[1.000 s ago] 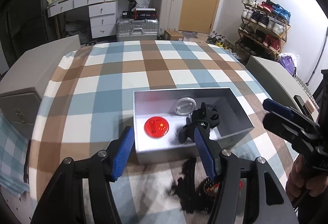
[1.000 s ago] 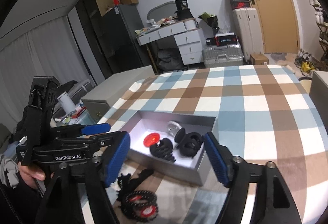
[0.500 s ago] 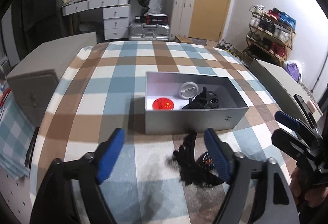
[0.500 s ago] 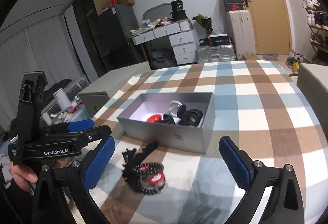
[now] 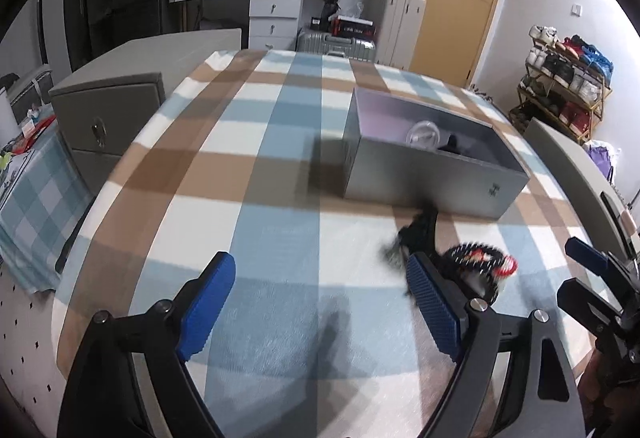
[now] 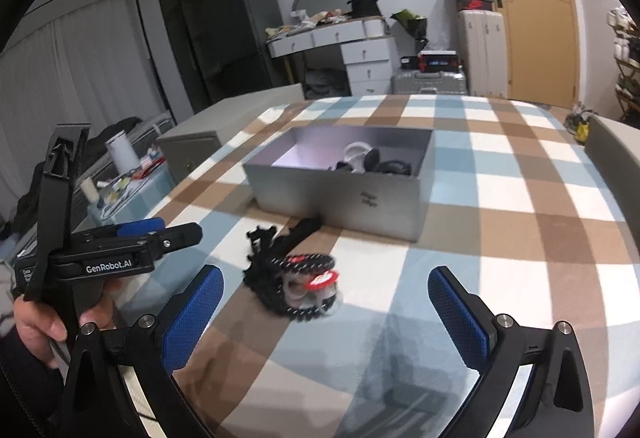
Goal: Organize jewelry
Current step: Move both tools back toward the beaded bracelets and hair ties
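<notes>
A cluttered bedroom, and front and centre a table under a checked cloth of blue, brown and white squares. On it sits an open grey rectangular box, a clear round piece and some dark bits lying inside. Just in front of the box, on the cloth, lies the pile of black beaded jewelry with a red-and-white piece. The left gripper, blue-padded, is above bare cloth, its jaws opening with nothing between them; the pile lies just beyond its right finger. The right gripper stands spread wide and empty, the pile just ahead of its pads. A hand holds the left tool's handle.
</notes>
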